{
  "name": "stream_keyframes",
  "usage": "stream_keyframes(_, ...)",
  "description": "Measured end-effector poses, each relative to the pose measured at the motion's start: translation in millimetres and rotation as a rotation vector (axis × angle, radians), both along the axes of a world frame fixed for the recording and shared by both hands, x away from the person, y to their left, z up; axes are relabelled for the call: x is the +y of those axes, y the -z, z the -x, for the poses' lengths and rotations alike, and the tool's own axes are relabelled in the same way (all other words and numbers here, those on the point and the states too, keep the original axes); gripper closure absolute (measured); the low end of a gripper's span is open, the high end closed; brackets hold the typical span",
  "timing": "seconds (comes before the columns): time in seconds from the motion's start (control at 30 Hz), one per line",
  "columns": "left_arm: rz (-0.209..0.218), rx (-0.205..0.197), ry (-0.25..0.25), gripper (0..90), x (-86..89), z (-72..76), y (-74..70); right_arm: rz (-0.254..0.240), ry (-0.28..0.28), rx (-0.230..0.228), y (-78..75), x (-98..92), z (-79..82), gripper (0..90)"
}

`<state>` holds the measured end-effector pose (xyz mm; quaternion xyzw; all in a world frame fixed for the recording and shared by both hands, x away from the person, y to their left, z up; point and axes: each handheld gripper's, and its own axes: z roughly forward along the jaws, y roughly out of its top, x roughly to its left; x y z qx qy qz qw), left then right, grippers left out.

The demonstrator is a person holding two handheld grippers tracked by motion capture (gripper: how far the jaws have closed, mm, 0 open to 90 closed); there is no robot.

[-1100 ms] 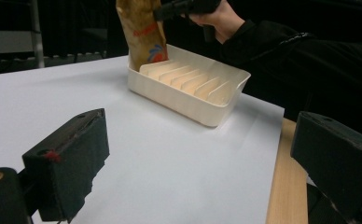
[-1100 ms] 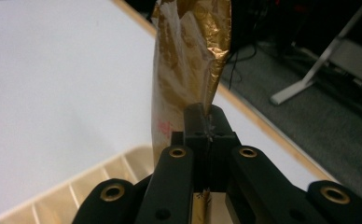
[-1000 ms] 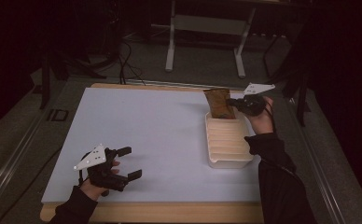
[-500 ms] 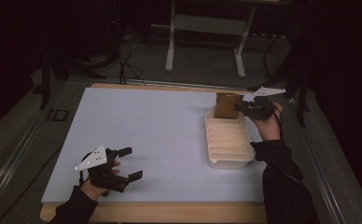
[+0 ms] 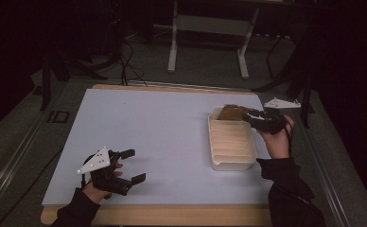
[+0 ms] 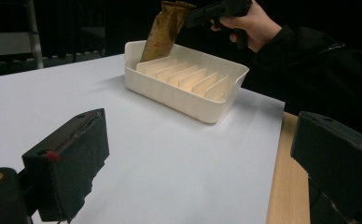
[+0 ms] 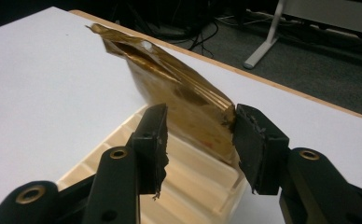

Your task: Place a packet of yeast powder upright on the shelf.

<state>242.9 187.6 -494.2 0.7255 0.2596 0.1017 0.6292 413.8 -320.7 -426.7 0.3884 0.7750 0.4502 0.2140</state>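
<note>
Note that your right gripper (image 7: 200,144) has just been opening; its jaws stand apart, the brown foil pouch (image 7: 179,102) just ahead between them, leaning in the slotted tray's (image 5: 231,142) far slot. Pouch looks light, crinkly, slippery: regrip its top edge.

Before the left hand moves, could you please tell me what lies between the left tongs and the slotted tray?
Nothing: in the left gripper view, bare white tabletop runs from the left tongs to the slotted tray.

pouch (image 7: 179,100) foot hidden in tray (image 7: 202,186), left tool (image 6: 207,177) cut off by frame edge
</note>
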Motion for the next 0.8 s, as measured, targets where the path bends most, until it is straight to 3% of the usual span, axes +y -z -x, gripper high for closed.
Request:
stream_keyframes(0.1,0.000,-0.002,0.000,5.0,-0.3,0.3,-0.5,0.005,0.016,-0.024,-2.1,-1.2,8.5,51.5)
stream_keyframes(0.2,0.002,-0.002,0.000,5.0,-0.1,0.5,-0.8,0.001,0.022,-0.018,-1.5,-3.1,15.4,51.1)
stream_keyframes(0.47,0.001,-0.006,0.005,5.0,-0.3,1.1,-1.6,-0.009,-0.007,-0.023,-3.3,3.8,35.4,46.5)
stream_keyframes(0.53,-0.002,-0.006,0.008,5.0,-0.5,1.2,-1.8,-0.009,-0.020,-0.043,-7.0,8.3,42.0,44.6)
stream_keyframes(0.63,-0.001,-0.010,0.008,5.0,-0.8,1.5,-2.2,-0.019,-0.042,-0.071,-13.8,17.7,53.5,35.2)
stream_keyframes(0.73,0.000,-0.014,0.016,5.0,-0.8,2.5,-3.0,-0.032,-0.073,-0.070,-20.0,28.2,65.5,21.1)
stream_keyframes(0.8,0.002,-0.016,0.017,5.0,-0.2,2.6,-3.3,-0.038,-0.096,-0.071,-22.6,33.4,72.6,17.2)
